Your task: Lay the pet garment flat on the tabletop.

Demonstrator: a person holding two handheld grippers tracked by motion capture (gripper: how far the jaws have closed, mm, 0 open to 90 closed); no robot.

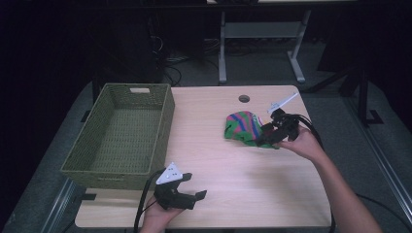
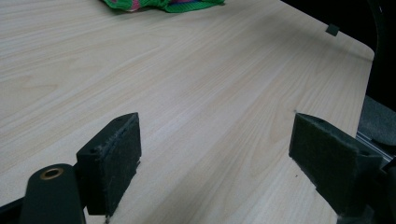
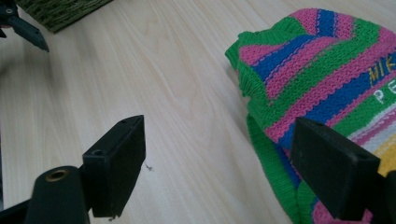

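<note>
A knitted garment [image 1: 242, 125] with green, pink and blue stripes lies crumpled on the right half of the wooden table [image 1: 218, 165]. My right gripper [image 1: 266, 137] is at the garment's right edge, open. In the right gripper view [image 3: 219, 168] one jaw hangs over the knit [image 3: 317, 74] and the other over bare wood, with nothing held. My left gripper [image 1: 195, 185] rests near the table's front edge, open and empty [image 2: 215, 158]. The knit's edge [image 2: 163, 4] lies far ahead of it.
A green woven basket [image 1: 160, 121] stands empty on the table's left side; its corner [image 3: 60, 11] and the left gripper [image 3: 18, 25] appear far off in the right gripper view. A cable hole [image 1: 244, 98] sits near the back edge. A desk frame [image 1: 262, 34] stands beyond.
</note>
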